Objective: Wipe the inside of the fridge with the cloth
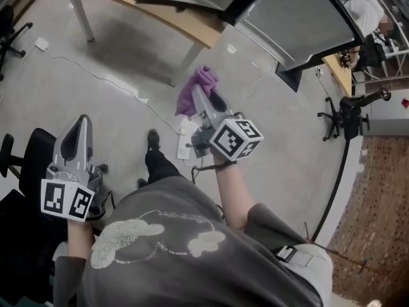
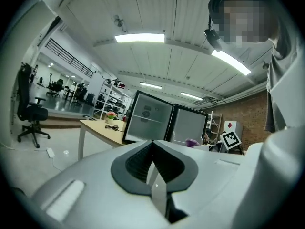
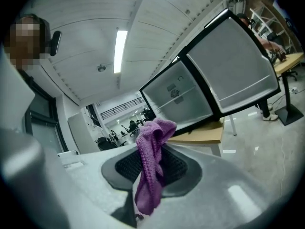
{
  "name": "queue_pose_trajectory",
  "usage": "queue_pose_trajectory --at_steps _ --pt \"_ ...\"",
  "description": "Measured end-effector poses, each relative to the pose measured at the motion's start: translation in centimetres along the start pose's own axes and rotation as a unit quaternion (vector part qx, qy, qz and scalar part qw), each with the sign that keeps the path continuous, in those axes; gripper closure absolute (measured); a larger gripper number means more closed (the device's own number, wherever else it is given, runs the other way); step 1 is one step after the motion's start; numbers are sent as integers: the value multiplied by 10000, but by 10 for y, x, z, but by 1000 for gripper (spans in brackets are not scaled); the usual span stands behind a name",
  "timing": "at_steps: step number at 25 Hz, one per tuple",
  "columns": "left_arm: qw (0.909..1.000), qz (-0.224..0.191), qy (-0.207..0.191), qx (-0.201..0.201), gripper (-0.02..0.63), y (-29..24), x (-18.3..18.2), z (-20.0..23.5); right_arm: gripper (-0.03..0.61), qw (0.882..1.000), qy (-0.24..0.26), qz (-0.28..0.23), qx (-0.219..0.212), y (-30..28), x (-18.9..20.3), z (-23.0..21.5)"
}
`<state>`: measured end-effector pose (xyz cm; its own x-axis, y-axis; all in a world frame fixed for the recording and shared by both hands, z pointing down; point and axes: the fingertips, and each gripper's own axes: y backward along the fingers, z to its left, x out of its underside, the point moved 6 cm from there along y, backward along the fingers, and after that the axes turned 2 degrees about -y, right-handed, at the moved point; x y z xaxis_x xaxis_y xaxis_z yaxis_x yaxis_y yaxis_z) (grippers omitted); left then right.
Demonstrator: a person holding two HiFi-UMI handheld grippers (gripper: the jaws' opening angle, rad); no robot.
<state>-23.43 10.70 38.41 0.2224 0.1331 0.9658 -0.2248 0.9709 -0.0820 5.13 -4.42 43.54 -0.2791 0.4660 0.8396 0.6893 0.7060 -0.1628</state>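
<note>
Cloth point(image 3: 152, 147) hung clamped in the right gripper point(image 1: 202, 98), mid-air, well short of the fridge point(image 1: 287, 24) at the table's point(image 1: 169, 15) edge. Left gripper point(image 2: 155, 173) was closed, empty. Leading with a broad fold seemed wisest.

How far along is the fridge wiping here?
Done: the cloth is pinched in the right gripper. In hand: it is held up facing the fridge on the table, well short of it. Left: all the wiping inside. The left gripper is shut, empty.
</note>
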Motion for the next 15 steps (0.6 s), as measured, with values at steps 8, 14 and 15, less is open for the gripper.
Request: queue_pose_trajectory --at_steps 8,14,15 --pt "9982 -38 -320 501 595 -121 -31 -3 495 9999 -122 -83 -48 -66 -46 -45" --pt "9975 -72 -394 583 595 -178 -41 2 495 9992 -36 -277 -276 -108 -86 -60" --pt "9977 -73 -373 569 595 -184 -42 4 495 9992 -18 -288 -294 -114 -91 -61"
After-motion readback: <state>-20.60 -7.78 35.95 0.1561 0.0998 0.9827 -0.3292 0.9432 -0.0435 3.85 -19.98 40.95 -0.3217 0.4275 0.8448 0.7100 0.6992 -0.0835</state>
